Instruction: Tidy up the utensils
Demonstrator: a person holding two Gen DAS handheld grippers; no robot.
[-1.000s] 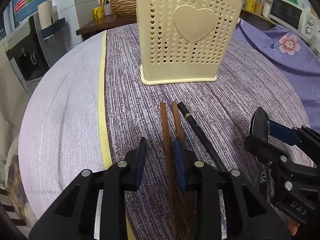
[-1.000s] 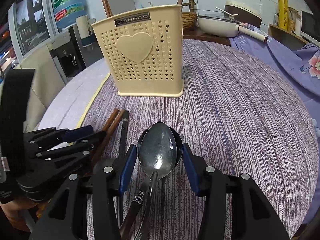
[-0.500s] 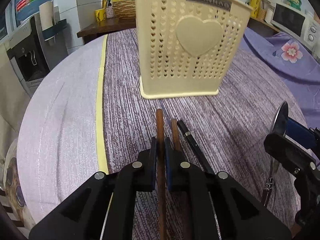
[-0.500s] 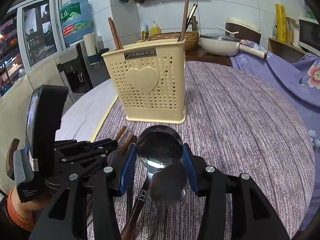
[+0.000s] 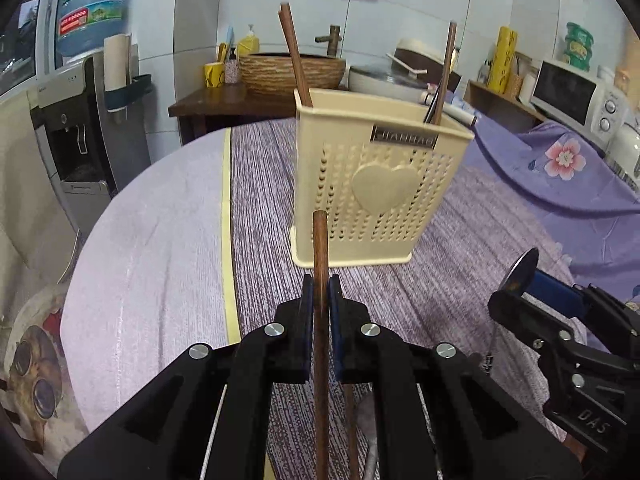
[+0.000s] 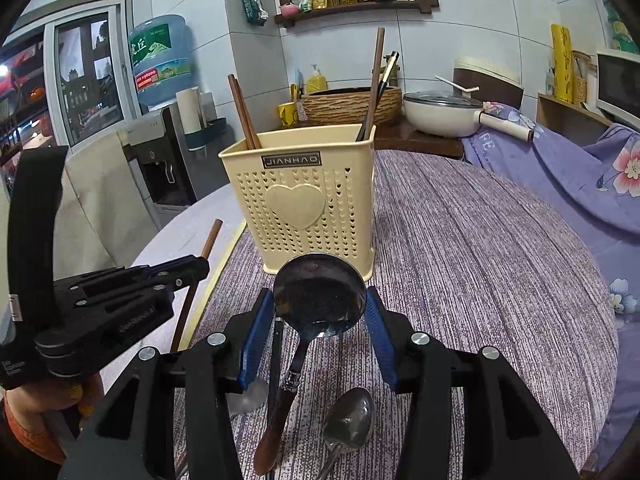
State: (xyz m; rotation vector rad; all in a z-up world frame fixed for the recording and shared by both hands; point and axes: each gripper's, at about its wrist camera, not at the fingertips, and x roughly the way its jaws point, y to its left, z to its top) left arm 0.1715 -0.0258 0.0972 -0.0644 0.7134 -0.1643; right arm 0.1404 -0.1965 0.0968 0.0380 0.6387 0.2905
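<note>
A cream utensil holder (image 5: 372, 188) with a heart stands on the purple table; it also shows in the right wrist view (image 6: 304, 200) and holds brown chopsticks (image 6: 244, 114). My left gripper (image 5: 320, 292) is shut on a brown chopstick (image 5: 320, 248), lifted and pointing at the holder. My right gripper (image 6: 320, 308) is shut on the bowl of a round wooden-handled spoon (image 6: 320, 296), raised above the table. A second metal spoon (image 6: 348, 420) and a dark chopstick (image 6: 276, 360) lie on the table below it. Another brown chopstick (image 5: 350, 420) lies under the left gripper.
A yellow tape line (image 5: 226, 208) runs along the table. Purple floral cloth (image 5: 560, 168) lies at the right. A water dispenser (image 5: 76, 120), a woven basket (image 5: 292, 70), a white pan (image 6: 440, 114) and a microwave (image 5: 576, 96) stand behind the table.
My left gripper shut on one brown chopstick and lifted it off the table. My right gripper shut on the round spoon and raised it, leaving the other spoon lying below.
</note>
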